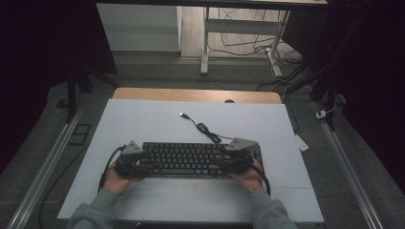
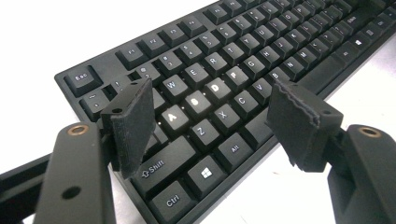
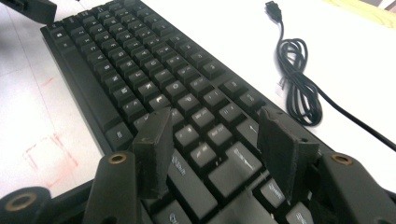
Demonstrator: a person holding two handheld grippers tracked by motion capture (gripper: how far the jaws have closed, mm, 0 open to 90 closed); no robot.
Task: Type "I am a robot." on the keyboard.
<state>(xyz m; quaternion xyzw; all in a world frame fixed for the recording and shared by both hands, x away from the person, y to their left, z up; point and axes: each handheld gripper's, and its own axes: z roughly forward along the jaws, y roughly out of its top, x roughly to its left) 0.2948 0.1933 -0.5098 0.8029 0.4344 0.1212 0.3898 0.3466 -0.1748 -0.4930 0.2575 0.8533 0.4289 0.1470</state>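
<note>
A black keyboard (image 1: pixel 191 159) lies across the middle of the white board. Its cable (image 1: pixel 205 128) coils behind it and ends in a loose USB plug (image 1: pixel 182 114). My left gripper (image 1: pixel 130 161) hovers over the keyboard's left end, open, with the A, S, Z and X keys (image 2: pixel 201 112) between its pads (image 2: pixel 133 123) and nothing held. My right gripper (image 1: pixel 237 158) hangs over the right end of the keyboard (image 3: pixel 154 88), open as well, its pads (image 3: pixel 154 151) above the keys. The coiled cable (image 3: pixel 299 88) lies to its right.
The white board (image 1: pixel 143 119) rests on a wooden table (image 1: pixel 196 94). A faint red square (image 3: pixel 49 154) is marked on the board in front of the keyboard. Desk legs and floor cables (image 1: pixel 239 43) stand beyond the table. Metal rails (image 1: pixel 52 157) run along both sides.
</note>
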